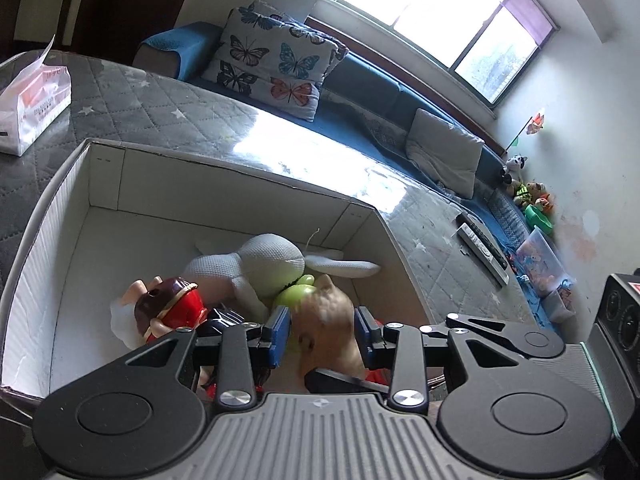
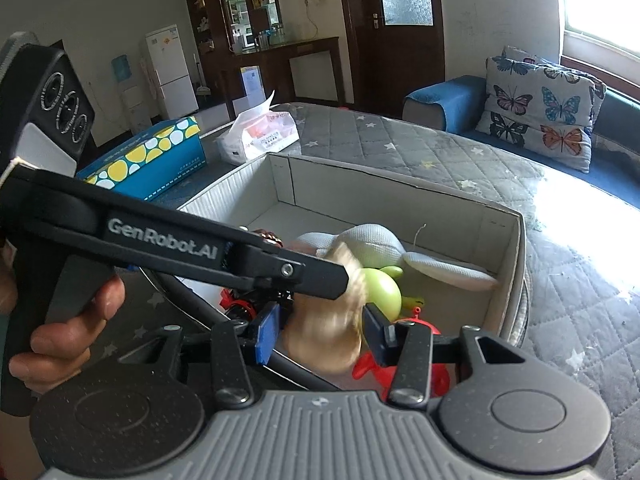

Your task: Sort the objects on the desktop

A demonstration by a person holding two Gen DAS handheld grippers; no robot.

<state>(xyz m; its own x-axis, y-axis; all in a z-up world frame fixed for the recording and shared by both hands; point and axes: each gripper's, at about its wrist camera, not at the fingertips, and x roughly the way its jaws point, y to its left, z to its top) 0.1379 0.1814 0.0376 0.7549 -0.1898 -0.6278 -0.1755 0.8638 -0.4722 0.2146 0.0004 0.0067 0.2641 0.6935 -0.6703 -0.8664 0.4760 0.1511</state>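
Grippers meet over the box (image 2: 516, 248): both the left gripper (image 1: 322, 322) and the right gripper (image 2: 322, 326) clamp one tan plush (image 2: 324, 340), held above the box's near edge. Inside the box lie a white rabbit (image 1: 256, 268), green toy (image 2: 382, 290) and red figure (image 1: 176, 312).

The left gripper (image 1: 322, 330) points down and forward, its jaws partly apart, blue pads (image 1: 280, 330) set against either side of a tan toy (image 1: 324, 320). The left hand (image 2: 60, 328) wraps its handle, fingers curled round the front. The right gripper (image 2: 320, 332) tilts down just as steeply, crossing under the left one, so that both close in on the toy from different sides. Its jaws also seem to press the toy, though blur makes the contact hard to judge.
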